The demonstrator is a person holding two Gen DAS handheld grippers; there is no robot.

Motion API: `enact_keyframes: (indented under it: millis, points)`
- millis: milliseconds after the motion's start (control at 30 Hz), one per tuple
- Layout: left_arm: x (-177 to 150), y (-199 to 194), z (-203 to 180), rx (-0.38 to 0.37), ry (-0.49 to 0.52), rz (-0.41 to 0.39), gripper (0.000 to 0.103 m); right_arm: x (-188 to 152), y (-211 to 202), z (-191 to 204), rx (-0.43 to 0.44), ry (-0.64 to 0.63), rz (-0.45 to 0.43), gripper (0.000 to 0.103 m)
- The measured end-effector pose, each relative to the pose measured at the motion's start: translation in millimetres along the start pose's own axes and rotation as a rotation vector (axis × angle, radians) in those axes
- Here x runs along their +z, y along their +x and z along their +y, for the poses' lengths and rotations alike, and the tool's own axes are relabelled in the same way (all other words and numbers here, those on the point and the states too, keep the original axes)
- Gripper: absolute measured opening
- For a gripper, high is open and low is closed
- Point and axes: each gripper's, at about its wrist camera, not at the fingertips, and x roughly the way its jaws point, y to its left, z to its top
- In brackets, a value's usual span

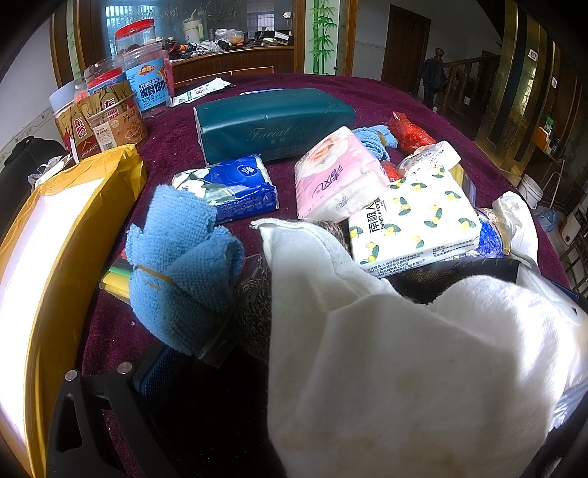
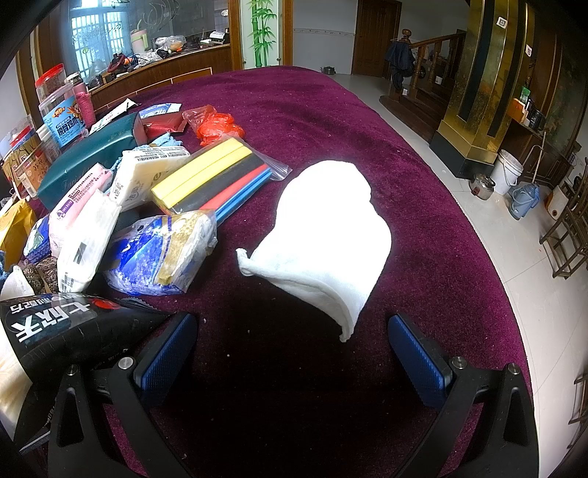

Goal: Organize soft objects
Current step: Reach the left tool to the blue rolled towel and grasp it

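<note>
Maroon tablecloth (image 2: 367,154) lies bare beyond white towel (image 2: 330,235).

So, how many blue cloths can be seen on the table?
2. One rolled blue cloth bound by a rubber band lies near the left gripper; a second blue cloth sits behind the pink tissue pack. The pile may hide more.

Floor (image 2: 474,235): lying pale and tiled, catching daylight
Window (image 2: 96,34): glowing behind bars at far left
Staircase (image 2: 430,59): rising in dark wood at back
Door (image 2: 374,36): standing shut, brown
Gold column (image 2: 477,84): gleaming at right
White bucket (image 2: 508,176): sitting beside column
</note>
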Motion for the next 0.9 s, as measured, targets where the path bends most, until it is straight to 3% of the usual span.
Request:
enact_keyframes:
  millis: [200, 333, 533, 733, 800, 900]
  points:
    - [0.0, 0.0, 0.0, 0.001, 0.001, 0.000, 0.103, -1.0, -1.1, 0.7, 0.017, -0.011, 0.004, 0.103]
    - [-0.6, -0.7, 0.6, -0.004, 0.002, 0.002, 0.102, -4.1, -3.2, -3.6, 0.032, -0.031, 0.056, 0.103]
    - [-15.7, -9.8, 4.6, -0.068, 0.092, 0.090, 0.102, -11.7, -11.9, -4.5, 0.048, -0.070, 0.085, 0.103]
    - [-21.7, -17.4, 6.3, -0.068, 0.107, 0.081, 0.102, -13.9, -17.1, -7.3, 0.029, -0.047, 0.120, 0.103]
    - [-22.3, -17.7, 5.9, -0.063, 0.105, 0.079, 0.102, -17.5, -31.6, -9.0, 0.009, -0.036, 0.079, 0.103]
    - [-22.6, -17.9, 5.0, -0.061, 0.105, 0.079, 0.102, -24.5, -76.5, -10.3, -0.009, -0.051, -0.093, 0.103]
